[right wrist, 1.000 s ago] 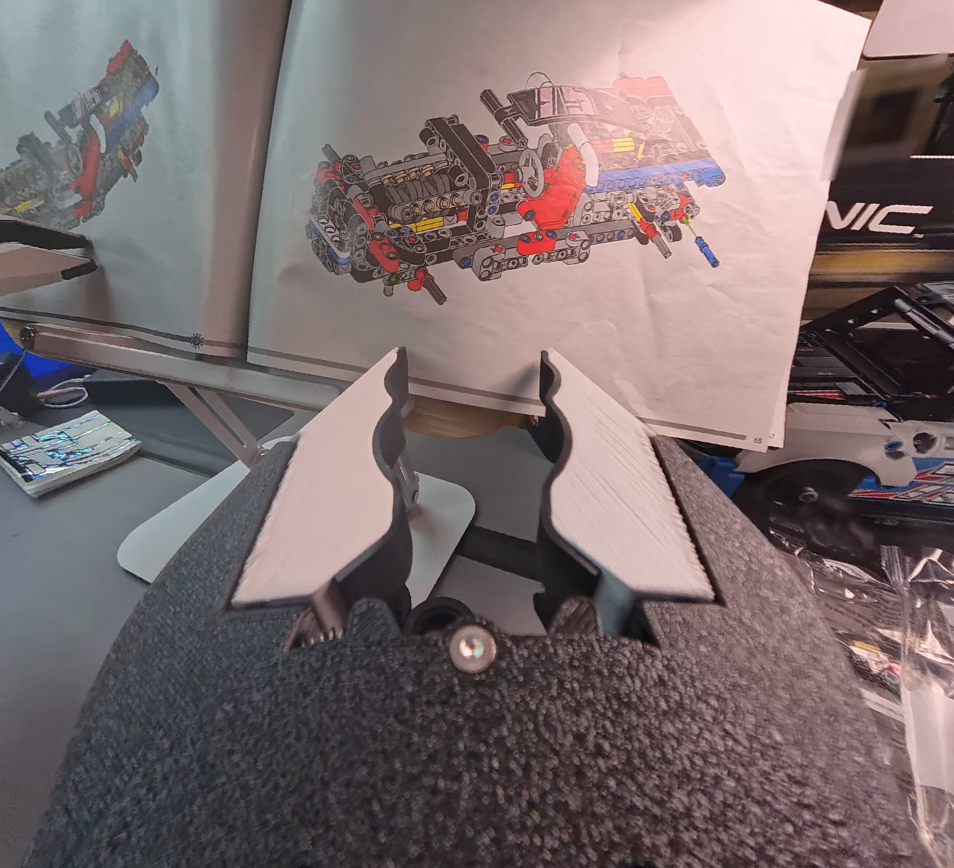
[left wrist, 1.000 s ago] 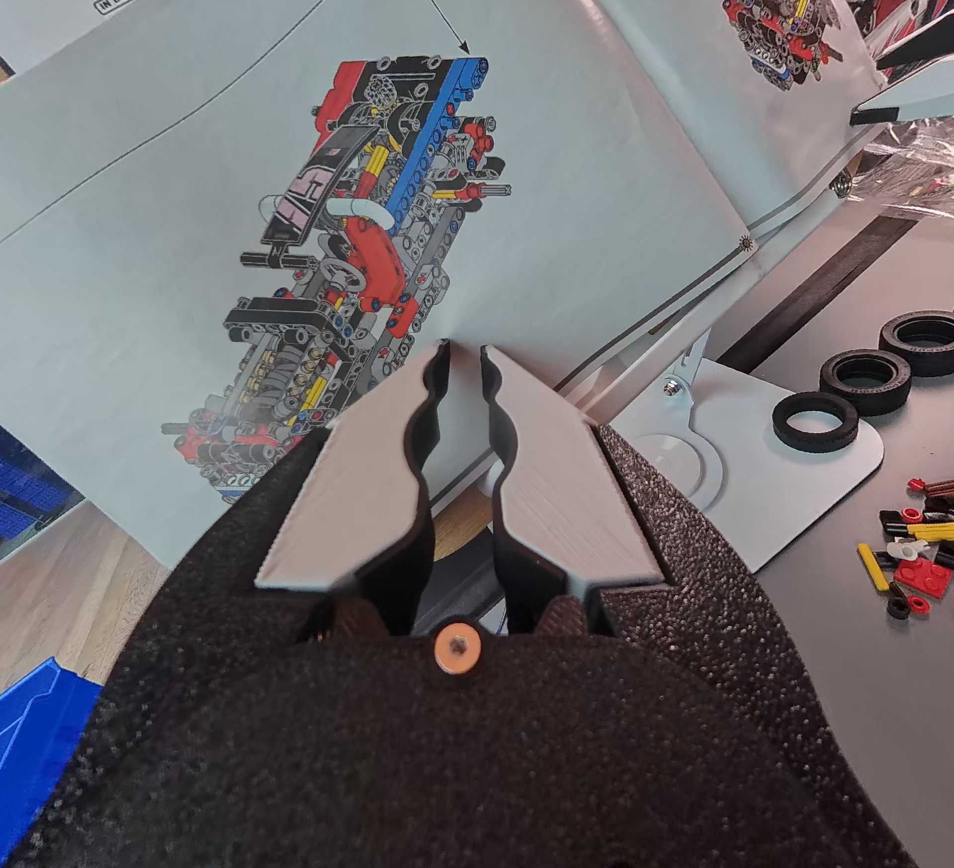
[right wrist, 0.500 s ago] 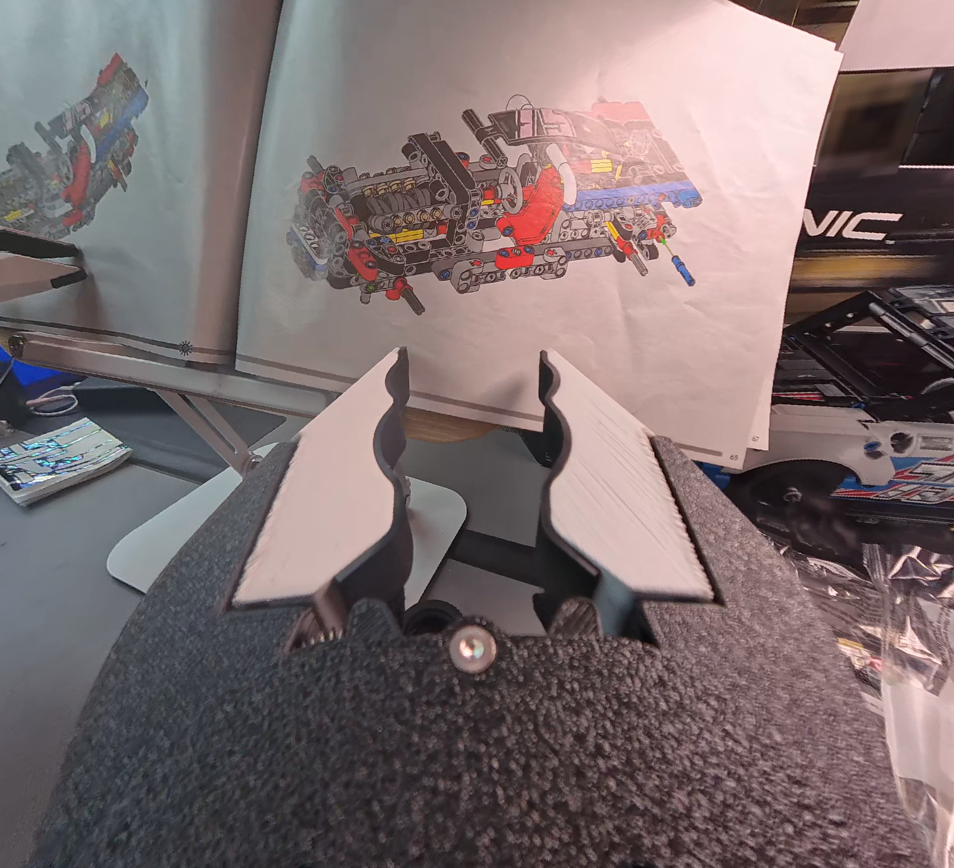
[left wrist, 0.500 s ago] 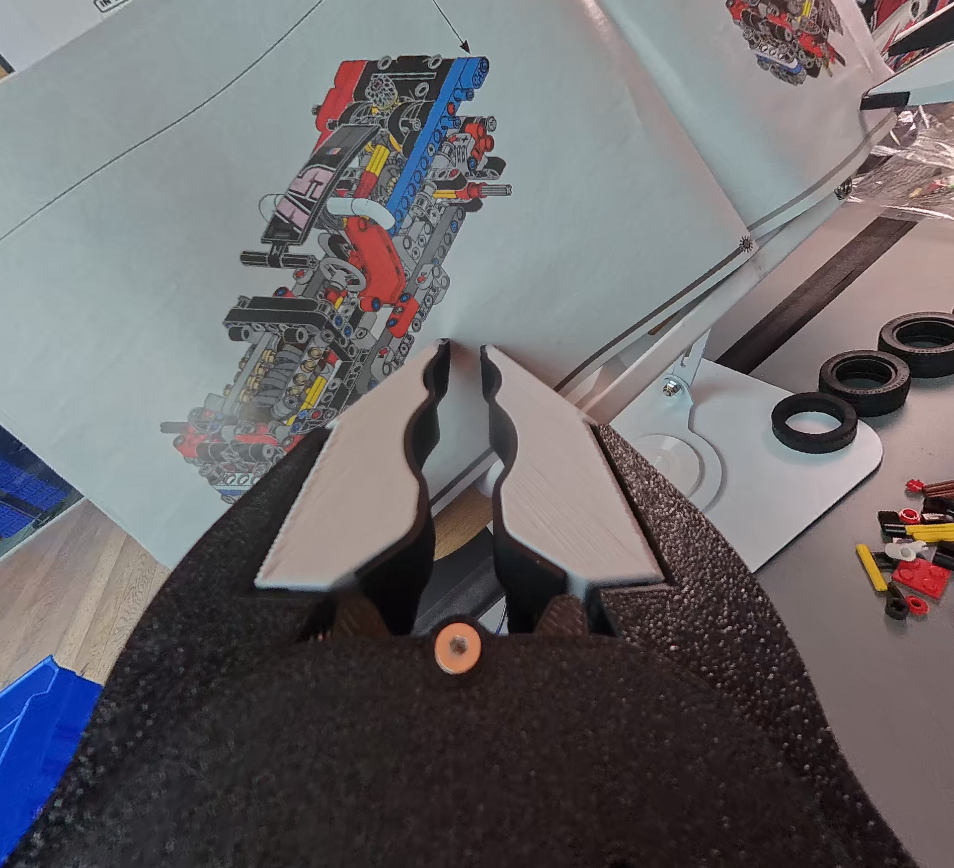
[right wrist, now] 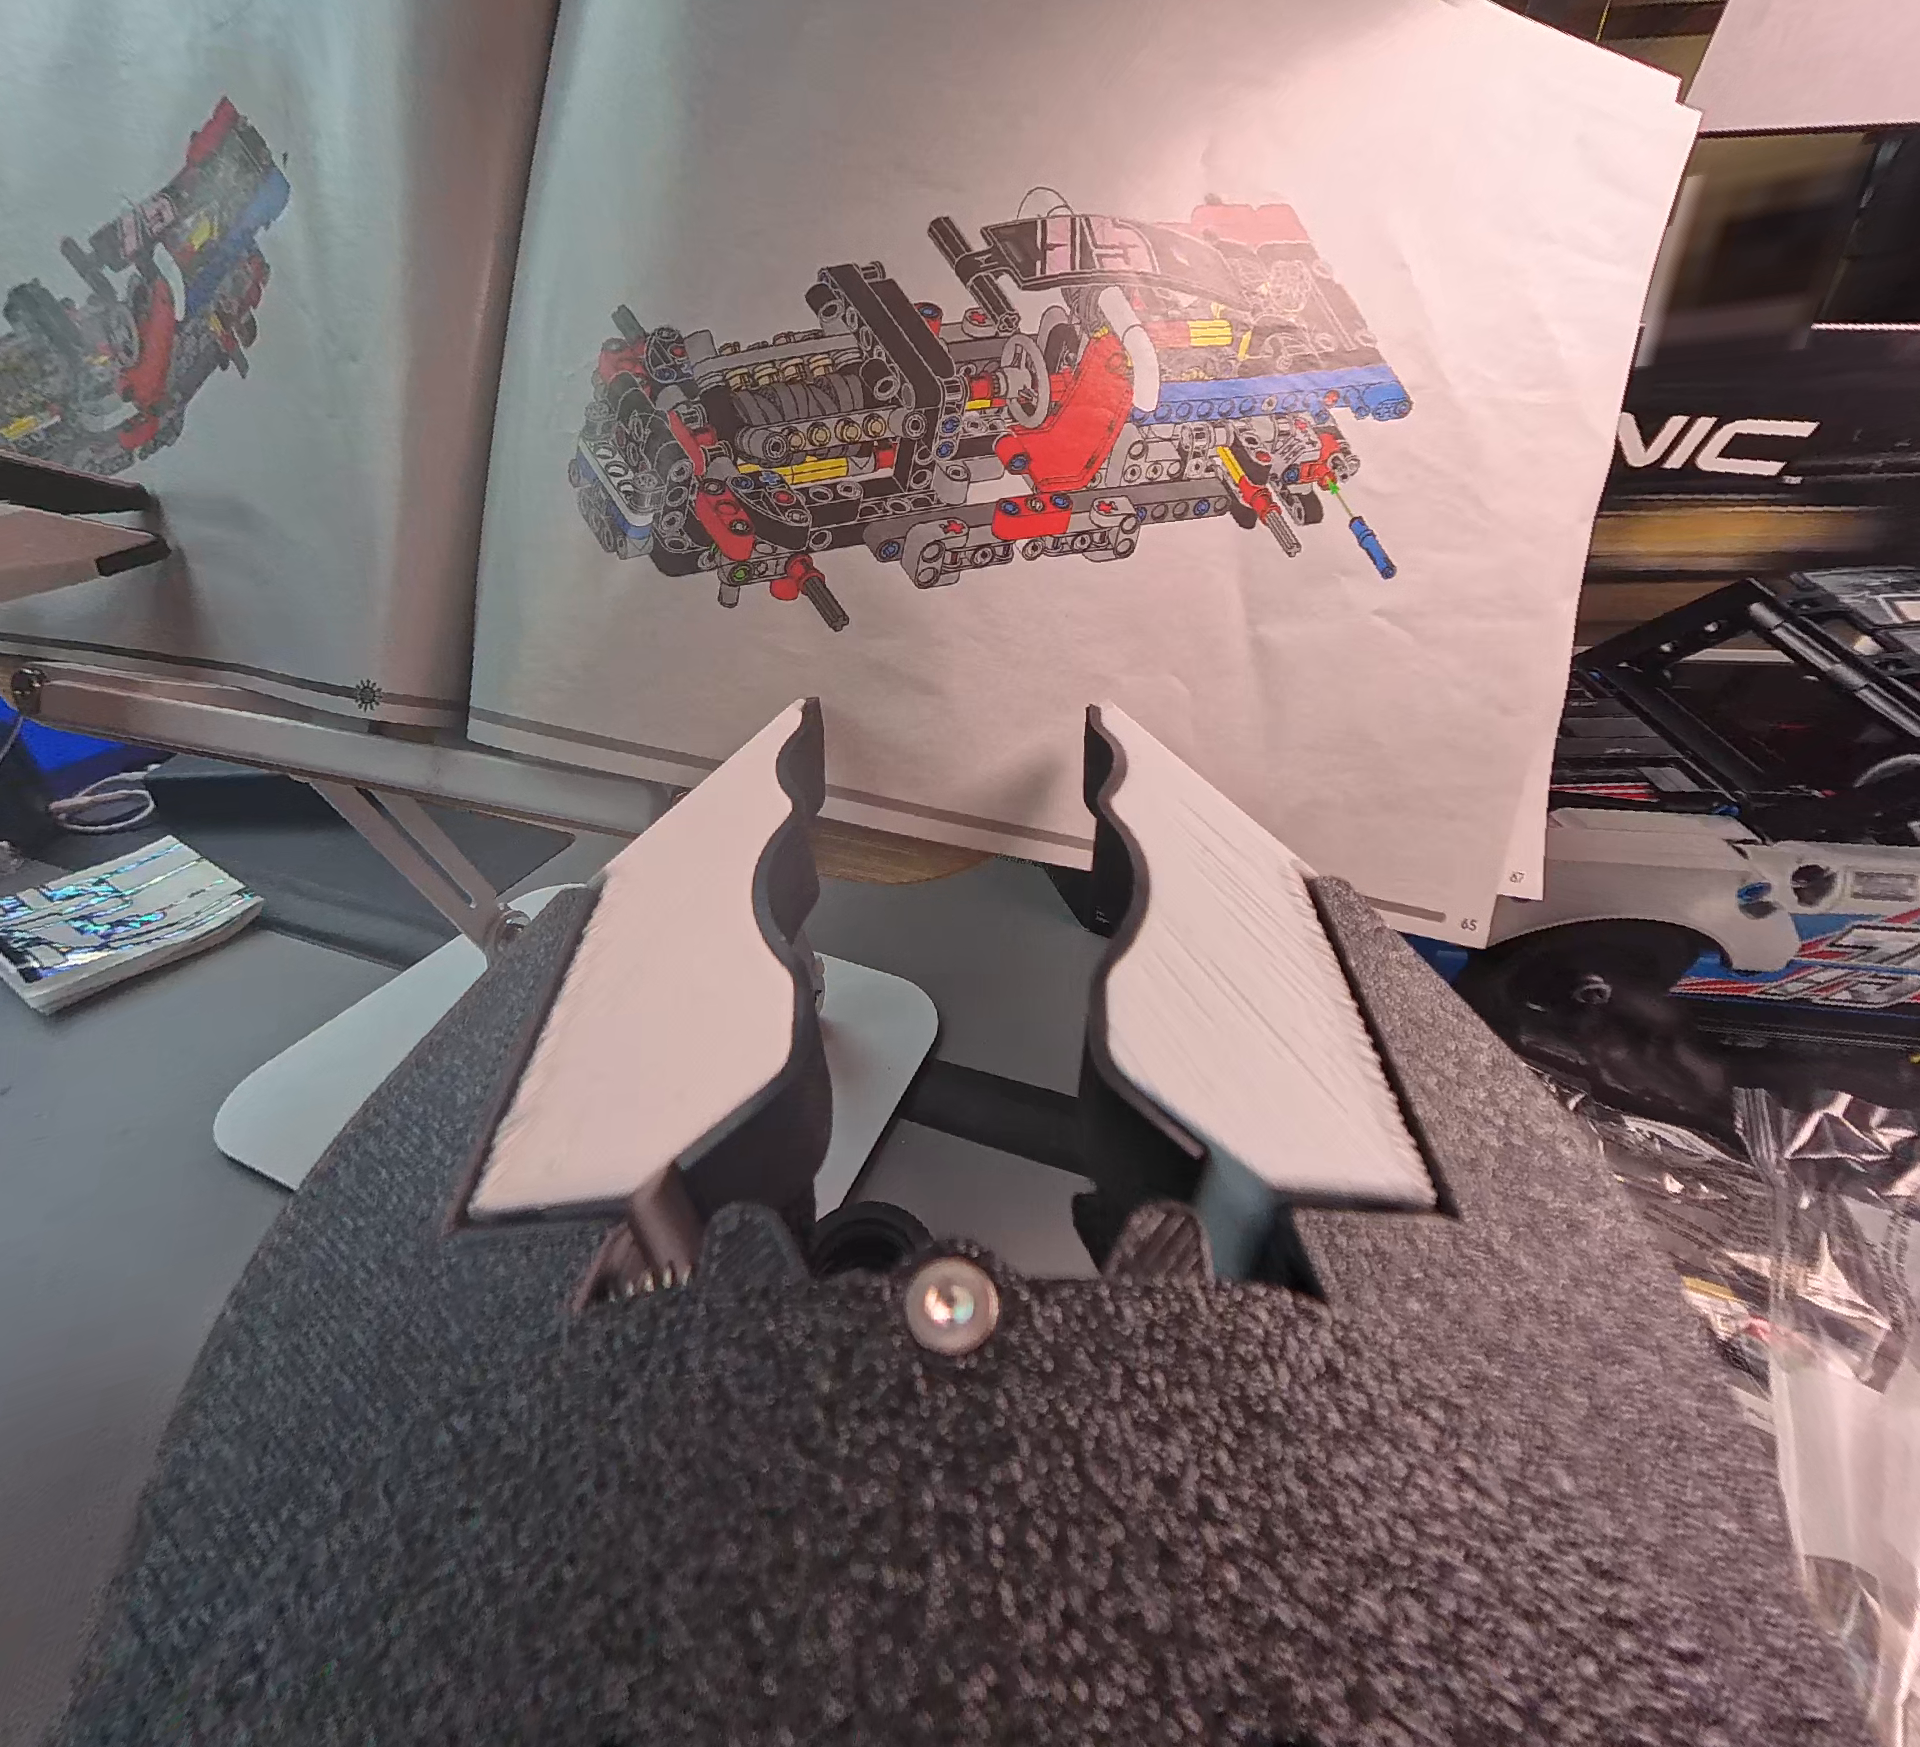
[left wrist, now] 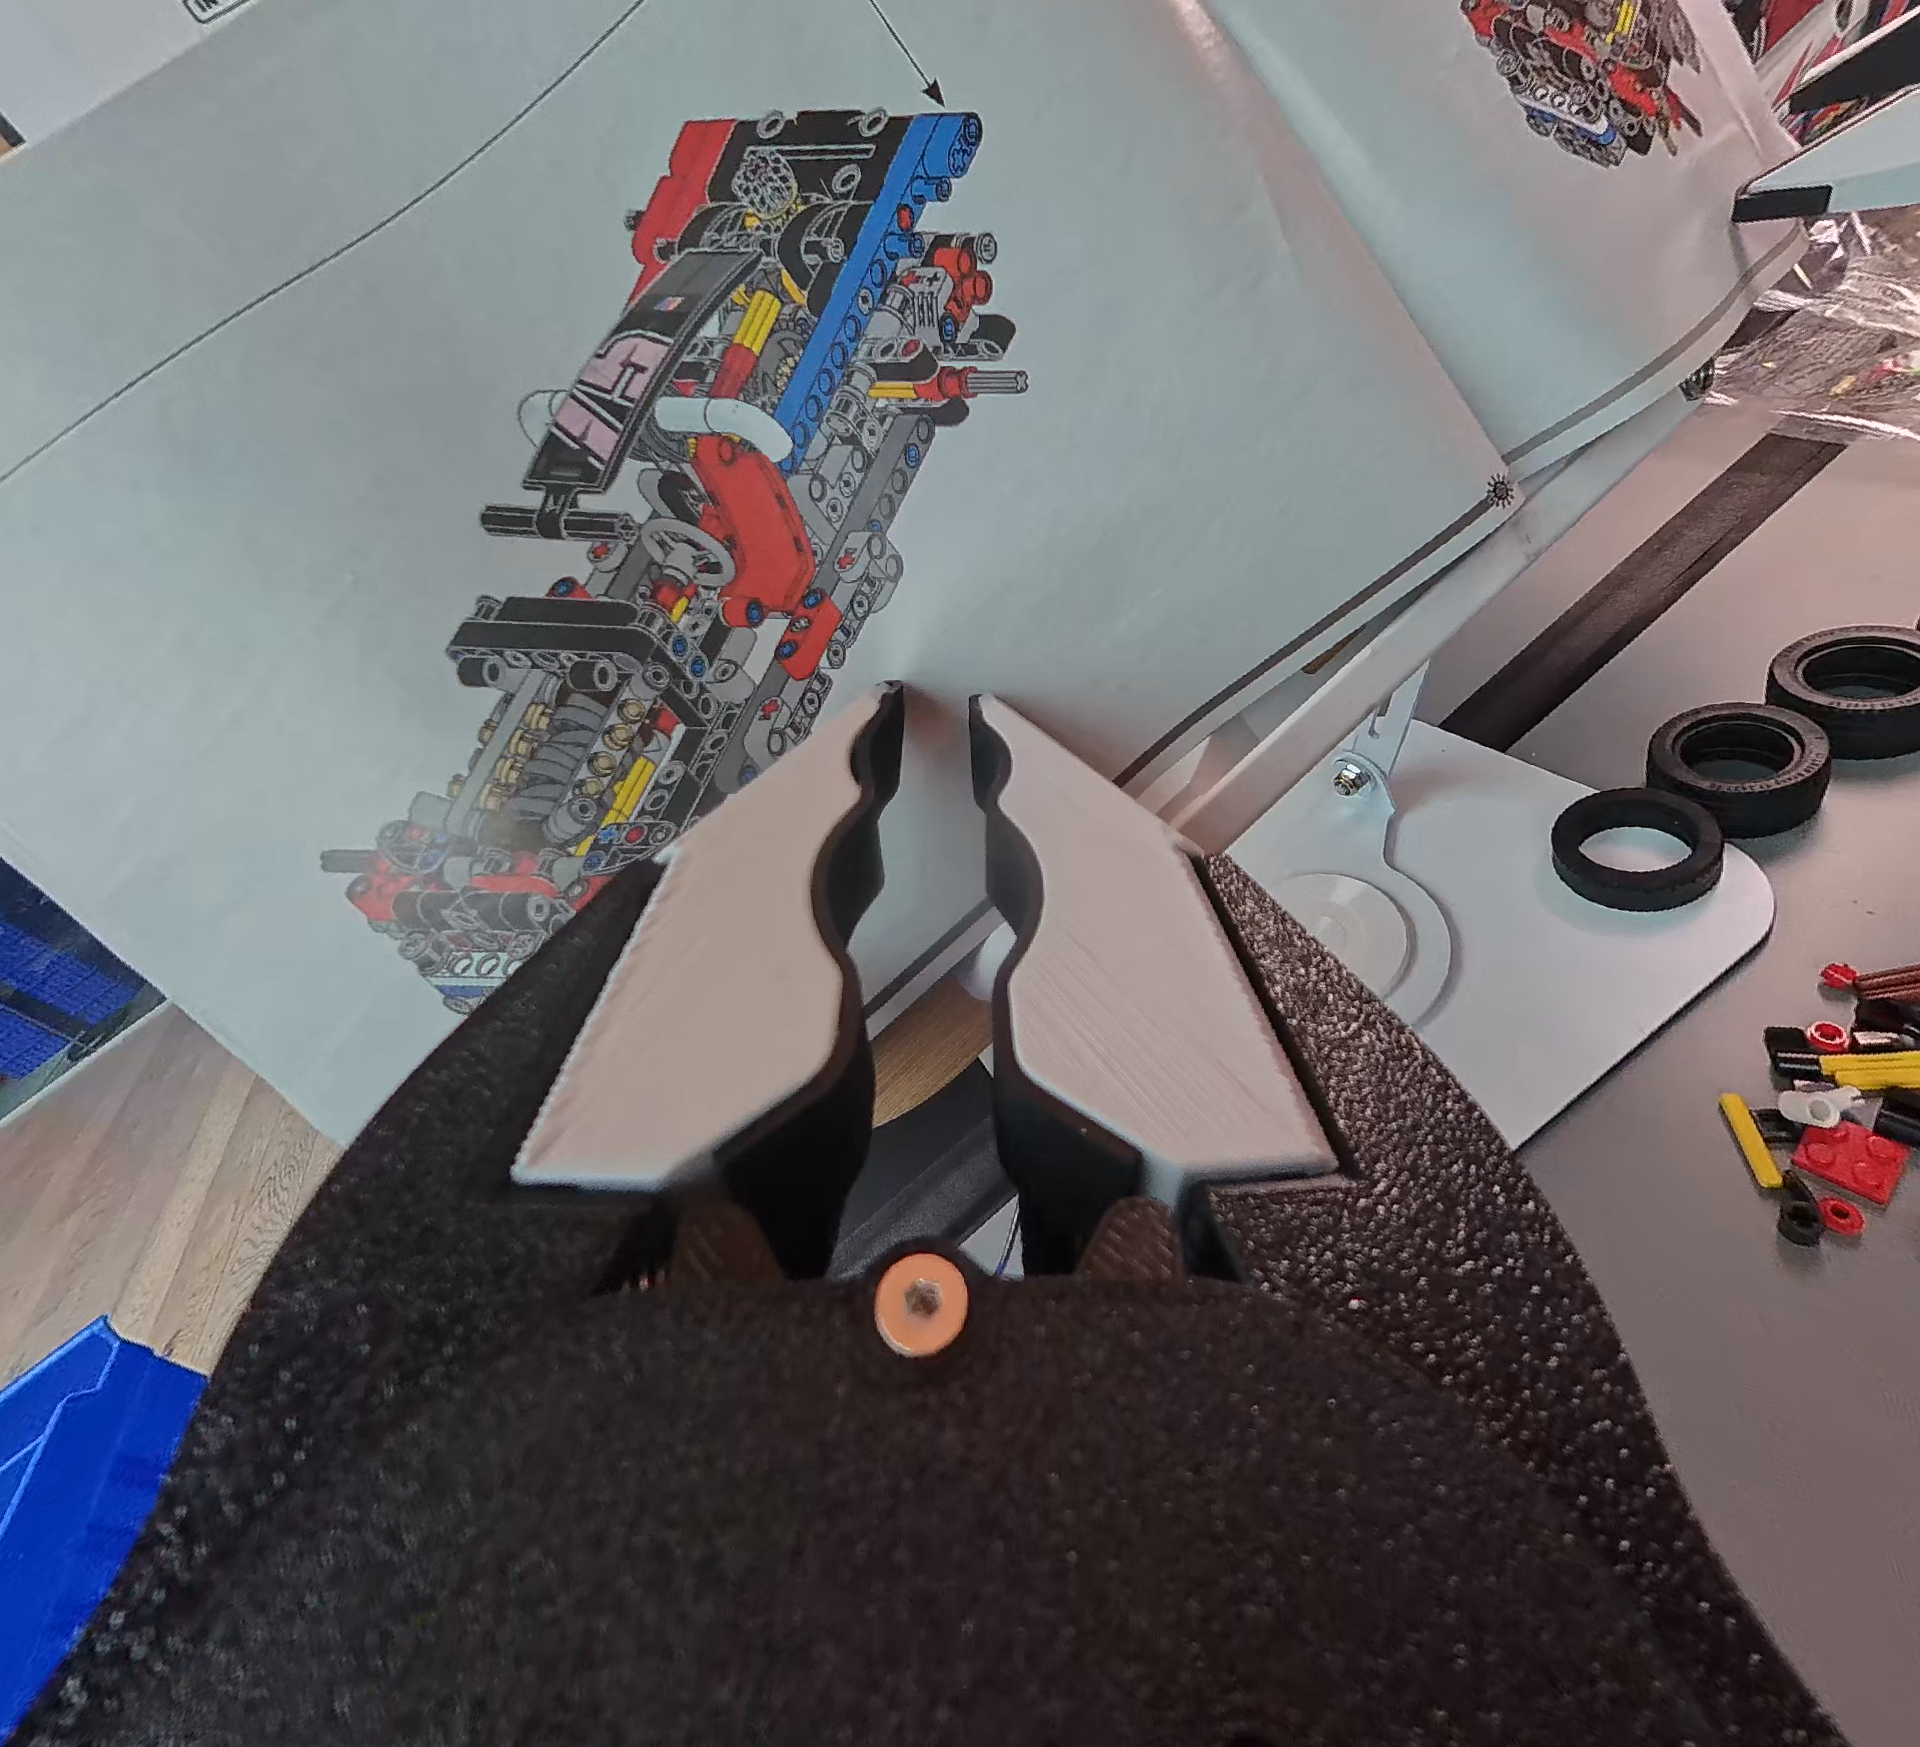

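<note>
Grey ribbed fingers of my left gripper (left wrist: 933,705) stand nearly together, a narrow slit between the tips, nothing held; the tips sit right at the lower part of the open instruction booklet (left wrist: 1091,409), whether touching the page or just short of it I cannot tell. My right gripper (right wrist: 951,721) has its jaws wide apart and empty, aimed at the lower edge of the booklet's right-hand page (right wrist: 1039,87), close in front of it.

Out from the left gripper, the booklet leans on a white metal stand (left wrist: 1621,1022), and on or beside the stand's base plate lie three black tyres (left wrist: 1631,843) in a row, with a small heap of loose red, yellow and black building pieces (left wrist: 1849,1126) near them on the grey table (left wrist: 1714,1385). Past the right gripper I see a partly built model car (right wrist: 1766,762), crinkled clear plastic bags (right wrist: 1818,1230), and a shiny small booklet (right wrist: 114,918) off to the left.

My worry, as a judgement: the pages are thin and only propped. A push from either tip could crease a page or tip the stand; a pinch on the sheet's edge could tear it. A wide sweep on the left side could scatter the tyres and small pieces.
</note>
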A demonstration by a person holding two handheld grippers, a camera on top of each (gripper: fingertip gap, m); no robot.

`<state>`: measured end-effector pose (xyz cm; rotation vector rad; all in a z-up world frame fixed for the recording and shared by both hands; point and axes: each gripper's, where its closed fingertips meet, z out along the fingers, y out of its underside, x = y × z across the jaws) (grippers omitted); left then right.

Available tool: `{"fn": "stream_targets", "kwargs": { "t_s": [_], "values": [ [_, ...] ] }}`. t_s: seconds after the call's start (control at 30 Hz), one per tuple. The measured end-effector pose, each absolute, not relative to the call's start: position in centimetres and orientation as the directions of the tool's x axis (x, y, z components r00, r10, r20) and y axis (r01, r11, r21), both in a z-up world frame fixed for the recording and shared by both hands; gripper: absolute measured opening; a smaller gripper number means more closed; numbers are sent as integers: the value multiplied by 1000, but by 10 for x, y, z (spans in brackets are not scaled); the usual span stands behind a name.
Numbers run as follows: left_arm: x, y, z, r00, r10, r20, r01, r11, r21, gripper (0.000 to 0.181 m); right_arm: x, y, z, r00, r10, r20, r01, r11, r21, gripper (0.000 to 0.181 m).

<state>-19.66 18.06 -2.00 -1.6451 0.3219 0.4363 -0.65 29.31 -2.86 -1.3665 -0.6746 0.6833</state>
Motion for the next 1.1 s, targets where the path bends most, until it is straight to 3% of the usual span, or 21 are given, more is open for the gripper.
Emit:
{"fn": "stream_targets", "kwargs": {
  "t_s": [0.67,1.1],
  "values": [
    [-190,179,-20,888,33,-459,-449,-155,-880,19,-8,286,-23,628,777,48,-46,99,-994,48],
    [-187,177,-18,900,18,-435,-428,-151,-891,20,-31,238,5,581,789,200,-25,263,-964,44]
  ]
}}
